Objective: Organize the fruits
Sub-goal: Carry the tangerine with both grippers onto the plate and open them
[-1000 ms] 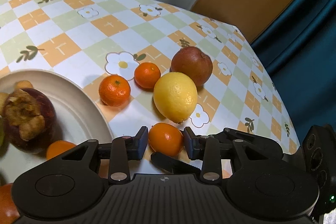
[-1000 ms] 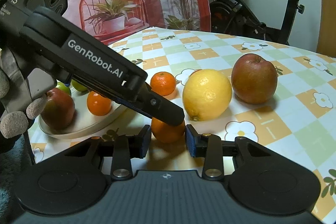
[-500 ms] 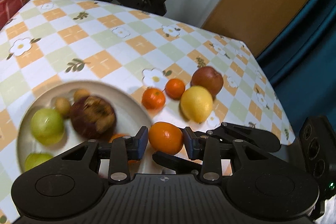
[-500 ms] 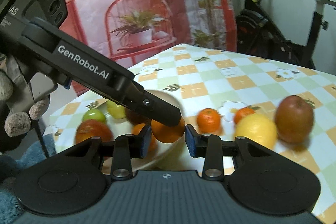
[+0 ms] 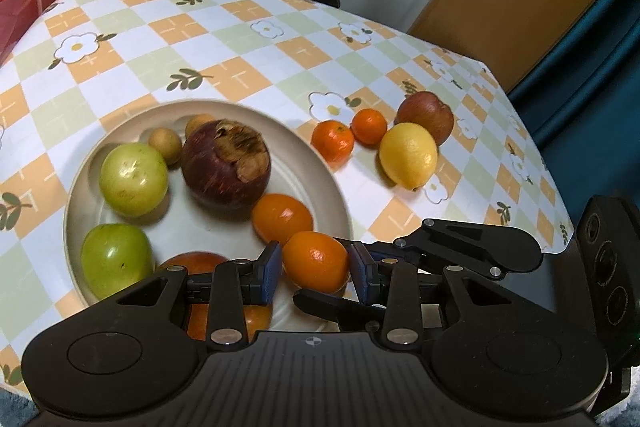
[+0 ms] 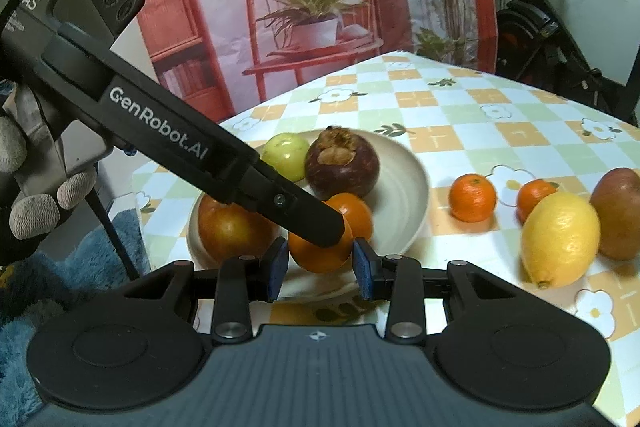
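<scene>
Both tongs, left tongs point(image 5: 314, 269) and right tongs point(image 6: 320, 263), pinch one orange point(image 5: 316, 261) above the plate point(image 5: 320, 179).

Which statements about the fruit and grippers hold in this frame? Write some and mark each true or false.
1. The lemon lies on the plate. False: it lies on the cloth, next to the apple.
2. Two green fruits are on the plate. True.
3. An orange sits between the fingers of the left gripper. True.
4. Three tangerines lie on the cloth by the lemon. False: there are two.
</scene>
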`<state>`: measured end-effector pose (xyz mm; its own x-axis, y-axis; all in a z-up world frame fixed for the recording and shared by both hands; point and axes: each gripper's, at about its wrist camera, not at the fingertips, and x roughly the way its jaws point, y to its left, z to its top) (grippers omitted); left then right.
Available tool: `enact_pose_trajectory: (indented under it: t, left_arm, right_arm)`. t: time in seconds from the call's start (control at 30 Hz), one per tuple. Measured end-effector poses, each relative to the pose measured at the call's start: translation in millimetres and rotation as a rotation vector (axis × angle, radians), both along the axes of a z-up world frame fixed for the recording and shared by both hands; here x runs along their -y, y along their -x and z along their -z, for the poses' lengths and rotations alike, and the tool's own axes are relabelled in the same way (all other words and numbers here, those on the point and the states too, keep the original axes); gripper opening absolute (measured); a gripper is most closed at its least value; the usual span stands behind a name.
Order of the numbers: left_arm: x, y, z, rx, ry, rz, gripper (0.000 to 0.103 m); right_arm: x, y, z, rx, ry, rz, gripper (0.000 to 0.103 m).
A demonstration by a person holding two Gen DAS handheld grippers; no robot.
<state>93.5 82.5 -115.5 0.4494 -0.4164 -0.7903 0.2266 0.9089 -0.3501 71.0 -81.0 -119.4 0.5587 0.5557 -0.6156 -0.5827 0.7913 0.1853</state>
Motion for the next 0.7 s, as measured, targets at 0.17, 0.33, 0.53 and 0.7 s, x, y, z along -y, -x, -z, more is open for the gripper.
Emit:
enact_pose_trajectory:
  t: [0.17, 0.33, 0.53, 0.7]
  left_arm:
    - [-0.3, 0.5, 1.1, 0.004, -0.009, -0.007, 0.039]
    - [4.9, 0.0, 1.4, 0.009, -0.03, -0.006, 0.039]
    - [4.7, -0.3, 0.7, 0.015, -0.029, -0.023, 0.039]
    - [2.9, -0.4, -6.3, 0.05, -0.025, -0.058, 0.039]
  right_arm:
    - [-3.8, -1.5, 4.5, -0.007, 0.008, -0.015, 0.038]
    - [-4.7, 0.0, 5.5, -0.006, 0.003, -0.017, 0.039]
    - [-7.0, 2.4, 6.2, 0.001, 0.011, -0.038, 0.04]
    - [-1.9, 3.4, 4.9, 0.014, 0.002, -0.022, 0.04]
